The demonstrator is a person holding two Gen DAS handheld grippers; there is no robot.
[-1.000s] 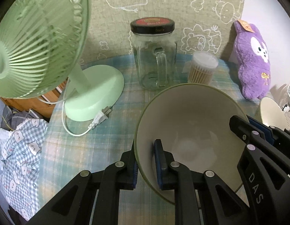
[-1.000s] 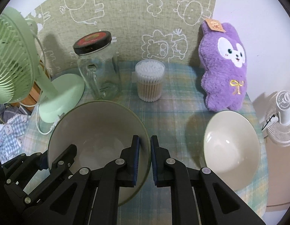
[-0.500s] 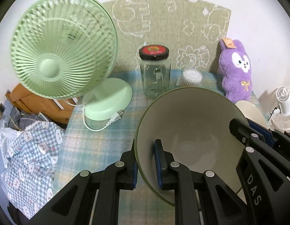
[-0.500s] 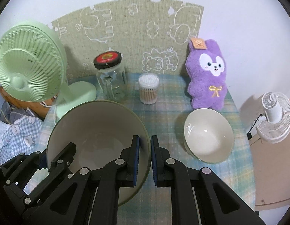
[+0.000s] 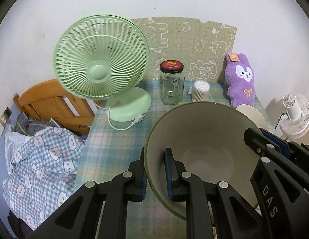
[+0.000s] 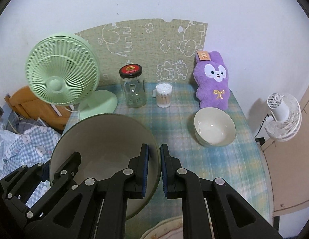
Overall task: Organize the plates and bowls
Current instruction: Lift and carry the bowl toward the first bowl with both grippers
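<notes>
A large cream bowl with a green outside (image 5: 204, 143) hangs above the plaid table, held by both grippers. My left gripper (image 5: 154, 153) is shut on its left rim, one pad inside and one outside. My right gripper (image 6: 154, 147) is shut on the bowl's (image 6: 102, 139) right rim the same way. A smaller cream bowl (image 6: 214, 127) stands on the table in front of the purple plush, to the right of the held bowl. The rim of a pale patterned plate (image 6: 164, 229) shows at the bottom edge of the right wrist view, under the gripper.
At the back of the table (image 6: 224, 169) stand a green fan (image 5: 102, 59), a glass jar with a black lid (image 5: 172, 83), a tub of cotton swabs (image 5: 200, 91) and a purple plush (image 5: 241, 79). A white fan (image 6: 282, 115) is off the right edge. Checked cloth (image 5: 40, 159) and a wooden frame (image 5: 50, 103) lie left.
Both grippers have risen and drawn back from the wall with the large bowl between them. The table things now look smaller and farther, and the whole green fan is in view.
</notes>
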